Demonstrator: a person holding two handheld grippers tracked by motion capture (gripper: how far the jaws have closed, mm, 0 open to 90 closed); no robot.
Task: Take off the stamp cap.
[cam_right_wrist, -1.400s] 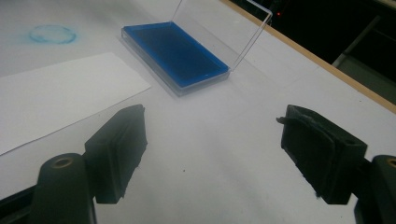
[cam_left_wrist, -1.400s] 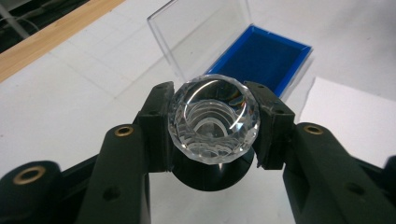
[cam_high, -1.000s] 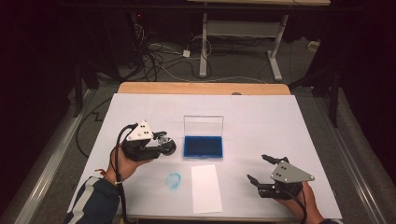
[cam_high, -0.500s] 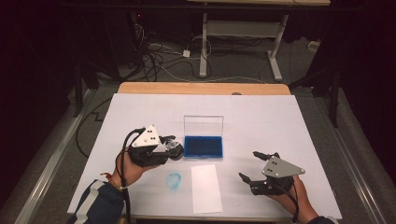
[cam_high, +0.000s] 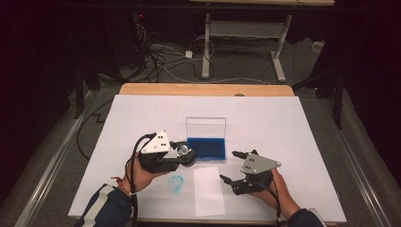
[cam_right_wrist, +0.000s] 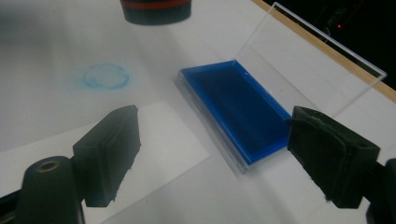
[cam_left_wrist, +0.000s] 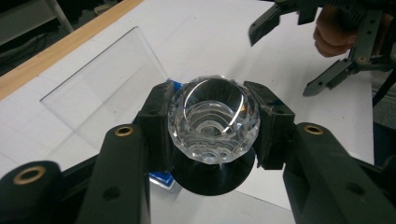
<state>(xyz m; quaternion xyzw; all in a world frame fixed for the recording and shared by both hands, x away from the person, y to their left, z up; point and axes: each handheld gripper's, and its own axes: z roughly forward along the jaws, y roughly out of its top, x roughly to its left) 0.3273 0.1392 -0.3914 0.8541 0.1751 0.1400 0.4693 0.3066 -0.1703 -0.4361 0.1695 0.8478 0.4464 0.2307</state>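
My left gripper [cam_high: 183,154] is shut on a stamp with a clear faceted knob [cam_left_wrist: 213,119] and a black round base, held just left of the ink pad. The blue ink pad [cam_high: 206,147] lies in a clear case whose lid [cam_high: 206,126] stands open at the back. My right gripper [cam_high: 229,166] hovers right of the white paper sheet [cam_high: 209,190]. Its jaws have just been opening further, and nothing is between them. In the right gripper view the ink pad [cam_right_wrist: 238,107] lies ahead of the gripper [cam_right_wrist: 215,119], and the stamp's base [cam_right_wrist: 155,9] hangs at the top.
A blue ring-shaped stamp mark [cam_high: 176,183] sits on the white table cover [cam_high: 293,123] left of the sheet. The table's wooden far edge [cam_high: 203,89] borders a dark floor with cables and desk legs. Bare cover lies to the far left and right.
Both hands have drawn in toward the middle. The left gripper carried the stamp right, up to the ink pad. The right gripper slid left toward the pad and sheet, jaws wider.
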